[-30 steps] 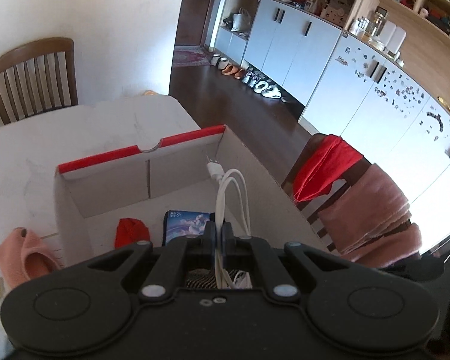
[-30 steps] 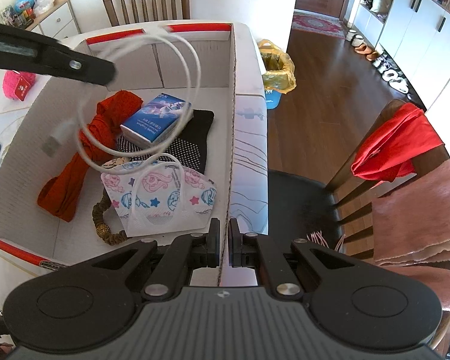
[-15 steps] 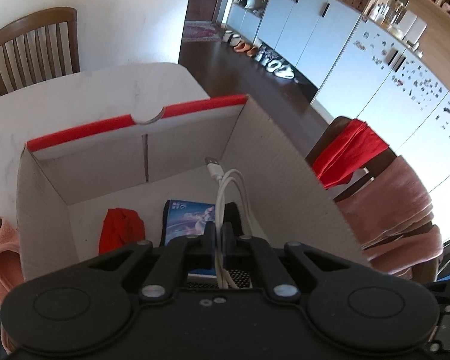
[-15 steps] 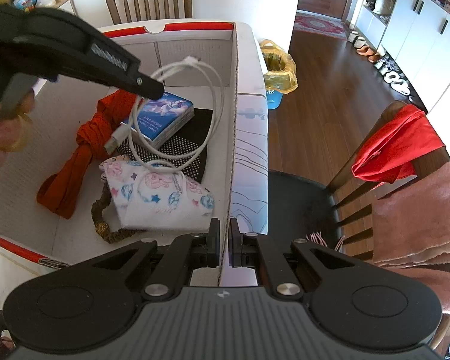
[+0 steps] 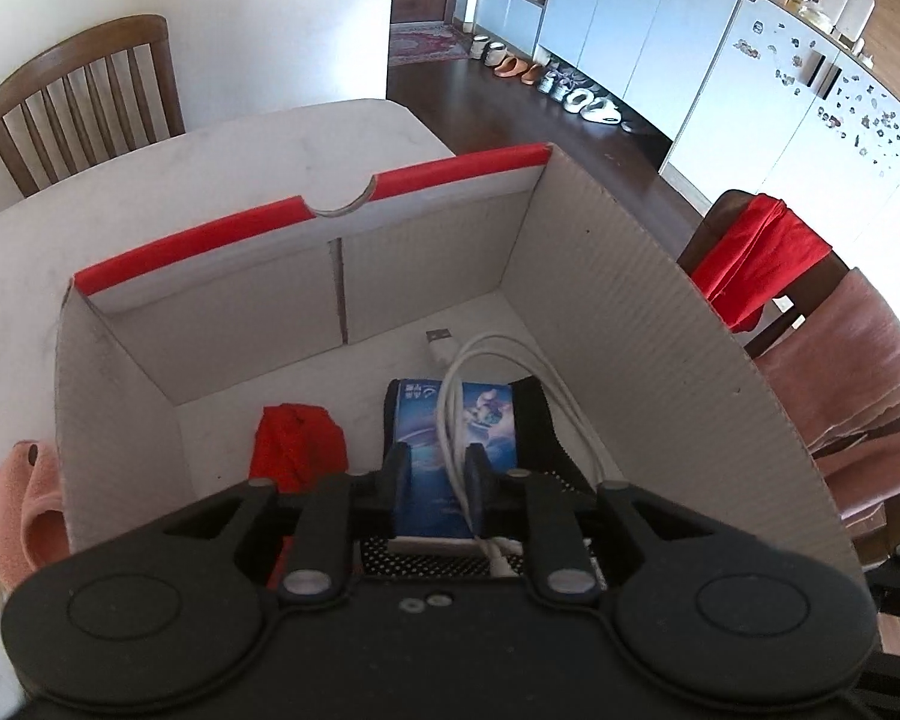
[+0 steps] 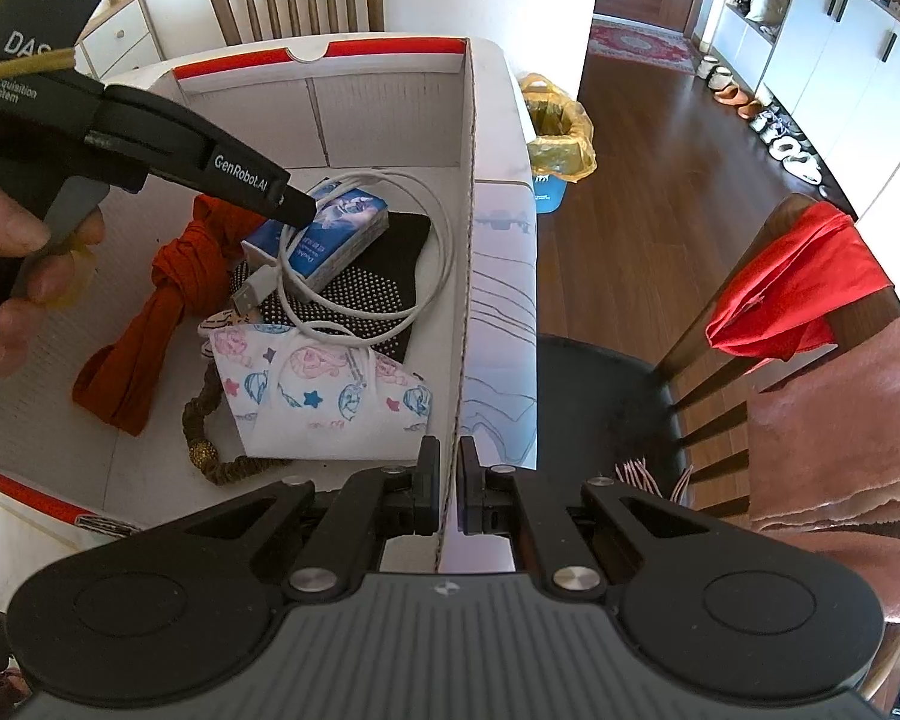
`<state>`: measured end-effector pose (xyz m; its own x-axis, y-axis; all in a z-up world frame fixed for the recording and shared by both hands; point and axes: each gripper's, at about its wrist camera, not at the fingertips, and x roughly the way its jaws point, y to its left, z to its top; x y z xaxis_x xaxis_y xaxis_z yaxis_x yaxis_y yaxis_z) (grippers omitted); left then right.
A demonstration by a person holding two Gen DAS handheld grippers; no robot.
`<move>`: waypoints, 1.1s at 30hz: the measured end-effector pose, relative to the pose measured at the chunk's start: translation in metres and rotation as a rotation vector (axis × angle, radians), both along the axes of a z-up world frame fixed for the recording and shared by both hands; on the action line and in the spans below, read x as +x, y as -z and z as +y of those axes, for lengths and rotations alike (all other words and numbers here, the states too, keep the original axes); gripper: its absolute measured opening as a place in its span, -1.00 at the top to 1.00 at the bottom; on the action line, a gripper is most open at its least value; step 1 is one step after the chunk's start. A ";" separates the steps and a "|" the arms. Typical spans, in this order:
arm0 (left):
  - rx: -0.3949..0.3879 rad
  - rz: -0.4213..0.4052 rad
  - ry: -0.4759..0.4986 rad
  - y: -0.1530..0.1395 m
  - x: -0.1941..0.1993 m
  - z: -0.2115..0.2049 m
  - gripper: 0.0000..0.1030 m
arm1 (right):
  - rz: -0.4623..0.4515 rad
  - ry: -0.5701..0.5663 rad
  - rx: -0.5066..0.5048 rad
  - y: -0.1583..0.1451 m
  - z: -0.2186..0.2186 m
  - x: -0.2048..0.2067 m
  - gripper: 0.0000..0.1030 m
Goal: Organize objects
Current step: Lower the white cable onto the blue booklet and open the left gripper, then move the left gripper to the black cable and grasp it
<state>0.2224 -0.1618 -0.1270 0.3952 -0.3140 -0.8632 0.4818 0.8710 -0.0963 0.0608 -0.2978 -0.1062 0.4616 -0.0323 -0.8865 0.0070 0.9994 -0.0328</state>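
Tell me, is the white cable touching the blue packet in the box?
Touching. The right wrist view shows the white cable draped across the top of the blue packet, its loops resting on it inside the box.

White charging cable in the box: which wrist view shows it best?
The right wrist view: the white cable lies in full, its loops draped over the blue packet, USB plug visible. In the left wrist view the cable is partly hidden behind the left tool, whose jaws have just opened.
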 end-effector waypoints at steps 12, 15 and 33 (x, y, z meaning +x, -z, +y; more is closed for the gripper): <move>-0.041 -0.014 -0.006 -0.020 -0.015 0.013 0.38 | 0.000 0.000 0.001 0.000 -0.001 0.000 0.91; -0.061 -0.027 -0.008 -0.032 -0.021 0.018 0.35 | 0.000 0.002 0.002 0.000 -0.001 0.000 0.91; -0.137 -0.121 -0.071 -0.084 -0.059 0.078 -0.04 | -0.008 -0.012 -0.028 -0.006 0.003 -0.001 0.91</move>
